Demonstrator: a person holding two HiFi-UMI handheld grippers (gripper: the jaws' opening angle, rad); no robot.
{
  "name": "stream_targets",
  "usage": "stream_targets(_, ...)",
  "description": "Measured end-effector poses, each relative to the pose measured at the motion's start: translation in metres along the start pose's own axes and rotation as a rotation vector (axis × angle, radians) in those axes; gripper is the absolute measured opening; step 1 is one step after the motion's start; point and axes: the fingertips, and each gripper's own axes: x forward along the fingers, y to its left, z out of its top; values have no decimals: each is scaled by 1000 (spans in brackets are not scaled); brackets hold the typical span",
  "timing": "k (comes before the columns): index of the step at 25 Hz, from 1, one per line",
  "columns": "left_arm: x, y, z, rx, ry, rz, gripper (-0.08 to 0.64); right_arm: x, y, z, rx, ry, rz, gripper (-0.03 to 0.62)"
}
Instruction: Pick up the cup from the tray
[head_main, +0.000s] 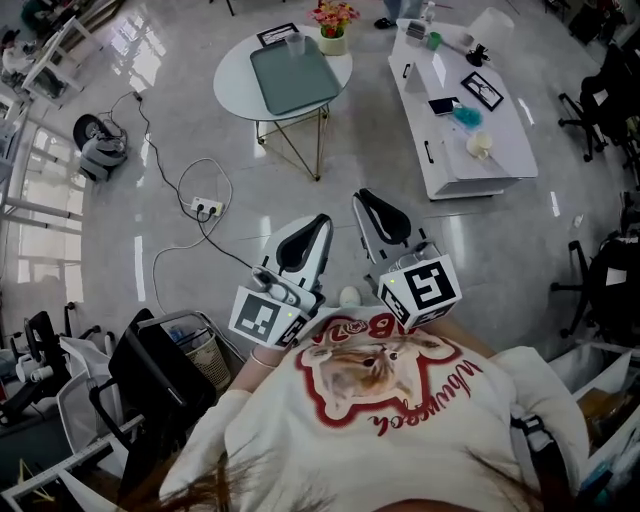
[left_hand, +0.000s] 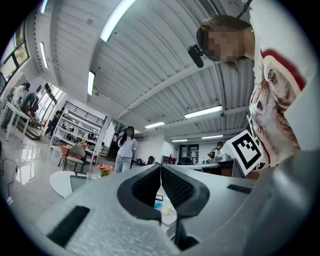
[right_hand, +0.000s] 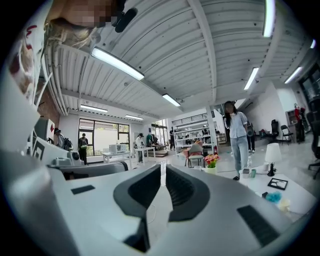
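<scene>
Scene: An open office floor seen from above my own chest. I stand well back from the round table (head_main: 232, 72), both tools held roughly level in front of me.
Left gripper (head_main: 318, 225): Jaws pressed together tip to tip, with nothing between them.
Right gripper (head_main: 364, 200): Likewise closed flat on itself and empty, just beside the left one.
Cup (head_main: 295, 44): A small clear one, upright at the far edge of the grey-green tray (head_main: 295, 82) and near the flower pot (head_main: 332, 40). It is well apart from both tools.
Step in hand: The approach, by my reckoning; no reach has begun yet.
Doing it well: I would walk round the power strip (head_main: 207, 208) and its cable on the floor and close on the table from the near side. One pair of jaws should open wide before it nears the cup, not at the last instant.
Grip: Come in level across the tray with a pad on either side of the cup's wall, about midway up. Squeeze lightly, since the clear wall probably flexes, then lift straight up.
Risk: The flower pot sits close by, so overshooting could knock it. A low approach could catch the tray's rim.
</scene>
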Motion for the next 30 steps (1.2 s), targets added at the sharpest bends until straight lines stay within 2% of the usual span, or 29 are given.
stream_targets(10,1,2,-3,7,24,56,15,5,-5,-8,35,14,49,48)
stream_targets(18,18,24,-5,3,19,43,15,22,-21,-4,33,7,22,48)
stream_targets(23,32,51,-8,-7,23,24,15,50,-28,-3,25,10,14,48)
stream_targets(30,65,115,-1,-3,13,-15,15,116,-45,5,18,7,-18,48)
